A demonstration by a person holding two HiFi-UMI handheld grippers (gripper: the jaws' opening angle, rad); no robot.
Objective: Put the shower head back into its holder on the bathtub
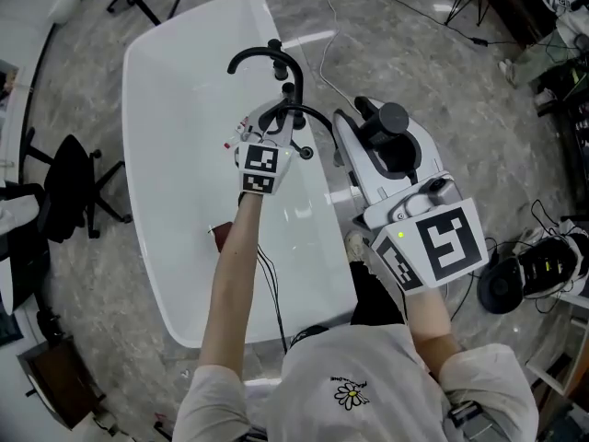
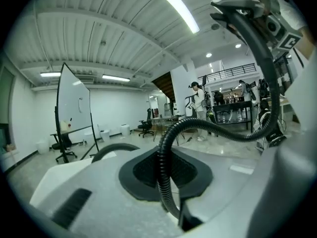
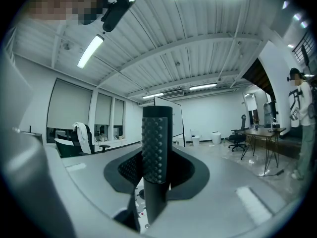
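A white bathtub (image 1: 184,201) lies below me, with a black curved tap fitting (image 1: 267,58) on its right rim. My left gripper (image 1: 283,127) sits at that rim beside the fitting, shut on the black ribbed hose (image 1: 315,113). In the left gripper view the hose (image 2: 166,167) rises from between the jaws of the left gripper (image 2: 168,187) and arcs right to the shower head (image 2: 242,4). My right gripper (image 1: 385,150) is off the tub's right side, shut on the black shower head (image 1: 386,122). Its studded handle (image 3: 156,148) stands upright in the right gripper (image 3: 156,182).
A black office chair (image 1: 78,182) stands left of the tub. Cables cross the stone floor behind it. Dark shoes and gear (image 1: 552,265) lie at the right. A small reddish thing (image 1: 221,236) lies in the tub. A whiteboard (image 2: 72,113) and a person (image 2: 198,103) stand far off.
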